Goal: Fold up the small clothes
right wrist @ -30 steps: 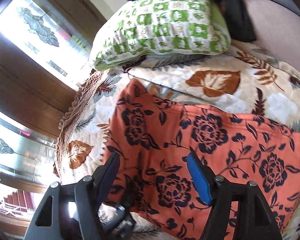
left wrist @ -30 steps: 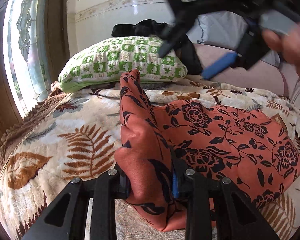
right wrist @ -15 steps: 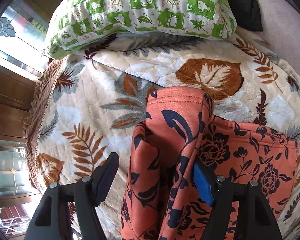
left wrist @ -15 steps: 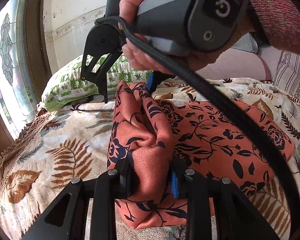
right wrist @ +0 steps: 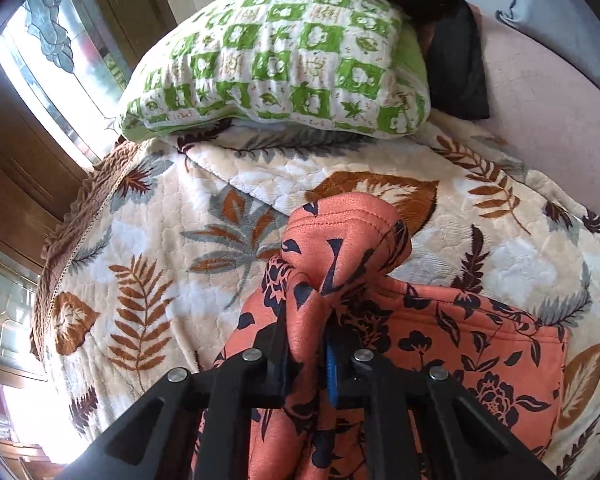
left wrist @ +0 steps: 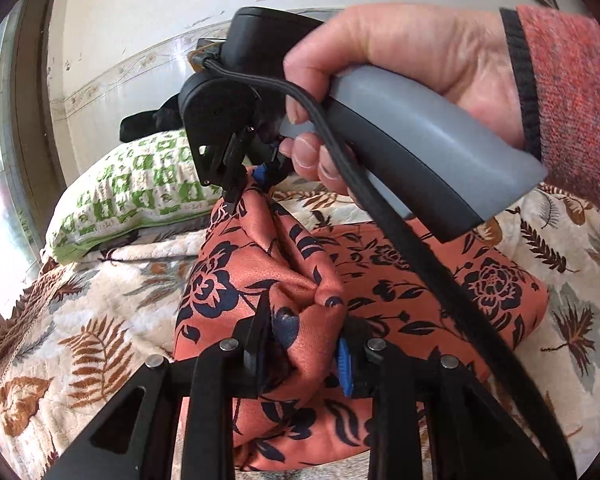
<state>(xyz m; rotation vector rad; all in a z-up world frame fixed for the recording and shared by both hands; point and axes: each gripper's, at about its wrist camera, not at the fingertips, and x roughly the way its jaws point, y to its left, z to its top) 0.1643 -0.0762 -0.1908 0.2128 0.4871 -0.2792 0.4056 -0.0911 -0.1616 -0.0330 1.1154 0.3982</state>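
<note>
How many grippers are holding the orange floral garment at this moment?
2. The left gripper pinches a bunched fold at the near edge of the orange garment. The right gripper clamps the raised far corner, above the leaf-print blanket.

One orange floral garment point(left wrist: 440, 300) between both grippers' fingers, two grippers, left gripper point(left wrist: 304, 356) and right gripper point(right wrist: 308, 354), one green checked pillow point(right wrist: 284, 68) beyond the fingertips, one leaf-print blanket point(right wrist: 148, 264) beneath them
</note>
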